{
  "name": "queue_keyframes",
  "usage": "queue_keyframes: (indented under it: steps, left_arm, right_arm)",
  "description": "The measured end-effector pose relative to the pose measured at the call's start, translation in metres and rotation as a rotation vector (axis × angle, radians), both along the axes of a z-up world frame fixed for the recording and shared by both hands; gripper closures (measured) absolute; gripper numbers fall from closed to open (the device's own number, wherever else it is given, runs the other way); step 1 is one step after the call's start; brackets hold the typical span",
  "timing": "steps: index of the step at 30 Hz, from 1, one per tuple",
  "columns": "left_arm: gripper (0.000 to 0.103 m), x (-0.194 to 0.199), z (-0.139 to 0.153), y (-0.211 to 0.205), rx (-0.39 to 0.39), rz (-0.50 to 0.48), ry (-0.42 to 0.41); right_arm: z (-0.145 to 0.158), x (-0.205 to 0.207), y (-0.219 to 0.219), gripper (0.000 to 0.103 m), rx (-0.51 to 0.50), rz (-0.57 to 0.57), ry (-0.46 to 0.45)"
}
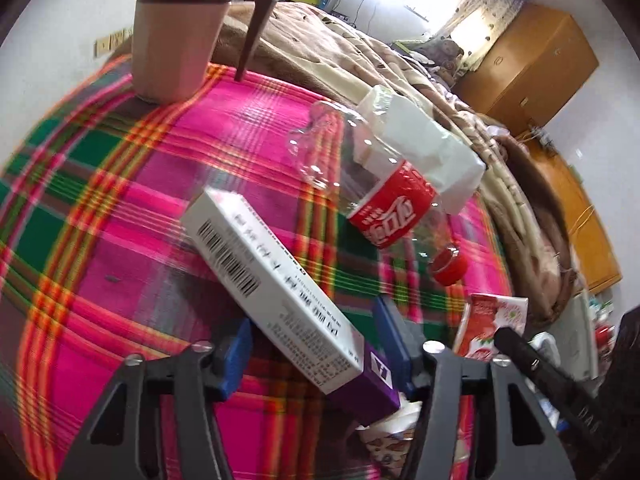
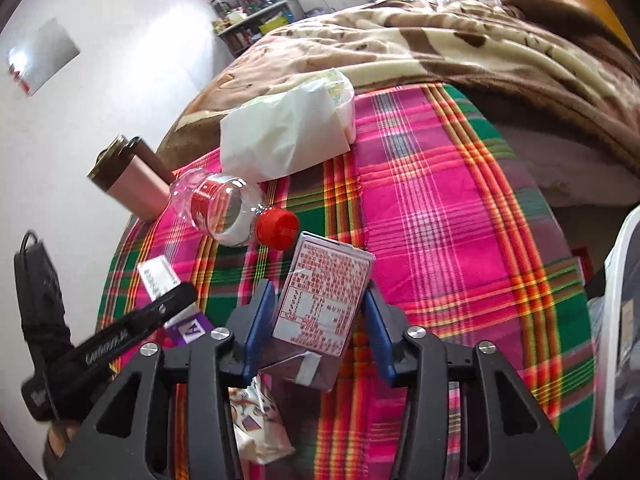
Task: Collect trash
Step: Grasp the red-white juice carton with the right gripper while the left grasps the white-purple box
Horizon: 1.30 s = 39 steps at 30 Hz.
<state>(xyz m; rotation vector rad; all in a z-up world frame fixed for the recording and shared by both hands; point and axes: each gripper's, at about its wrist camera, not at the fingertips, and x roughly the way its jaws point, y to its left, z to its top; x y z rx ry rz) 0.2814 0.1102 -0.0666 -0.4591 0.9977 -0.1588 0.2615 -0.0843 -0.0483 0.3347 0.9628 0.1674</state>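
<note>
My left gripper (image 1: pixel 314 320) stands open around the near end of a long white box with a purple end (image 1: pixel 280 280). Its right pad is against the purple end and a strip of cloth shows beside the left pad. The box (image 2: pixel 156 276) appears again under the left gripper's black finger (image 2: pixel 140 320). My right gripper (image 2: pixel 318 296) is shut on a small carton with red print (image 2: pixel 324 300), both blue pads pressed on its sides. This strawberry carton (image 1: pixel 488 328) is also in the left wrist view. An empty clear cola bottle (image 1: pixel 384 208) (image 2: pixel 224 208) with a red cap lies just beyond.
A plaid cloth (image 1: pixel 120 200) (image 2: pixel 460 220) covers the surface. A crumpled white bag (image 1: pixel 424 152) (image 2: pixel 288 136) lies past the bottle. A pink mug with a brown lid (image 1: pixel 176 40) (image 2: pixel 136 184) stands at the far edge. A patterned wrapper (image 2: pixel 256 412) lies under the grippers. A brown blanket (image 2: pixel 440 40) borders the cloth.
</note>
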Motion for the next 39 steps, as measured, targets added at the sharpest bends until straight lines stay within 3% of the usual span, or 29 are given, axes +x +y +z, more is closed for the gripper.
queue_keyframes:
  steps: [2, 6, 12, 18, 24, 39]
  left_arm:
    - [0.052, 0.002, -0.001, -0.005, -0.01, -0.007, 0.002]
    - [0.06, 0.003, -0.001, -0.017, 0.012, -0.028, 0.005]
    - [0.061, 0.008, -0.001, -0.035, 0.1, -0.029, 0.012]
    - [0.061, 0.012, 0.001, -0.049, 0.171, -0.048, 0.016]
    - [0.08, 0.001, 0.006, -0.045, 0.162, -0.054, -0.003]
    - [0.08, -0.045, 0.034, -0.049, 0.175, -0.072, -0.096]
  right_arm:
    - [0.001, -0.004, -0.003, 0.065, -0.005, -0.001, -0.022]
    - [0.009, -0.009, -0.006, 0.065, -0.108, -0.002, -0.068]
    - [0.009, -0.008, -0.019, 0.065, -0.192, -0.02, -0.074]
    - [0.004, -0.008, -0.023, 0.065, -0.178, -0.008, -0.079]
    - [0.008, -0.016, -0.029, 0.065, -0.149, -0.006, -0.108]
    - [0.021, -0.042, -0.046, 0.065, -0.096, -0.033, -0.161]
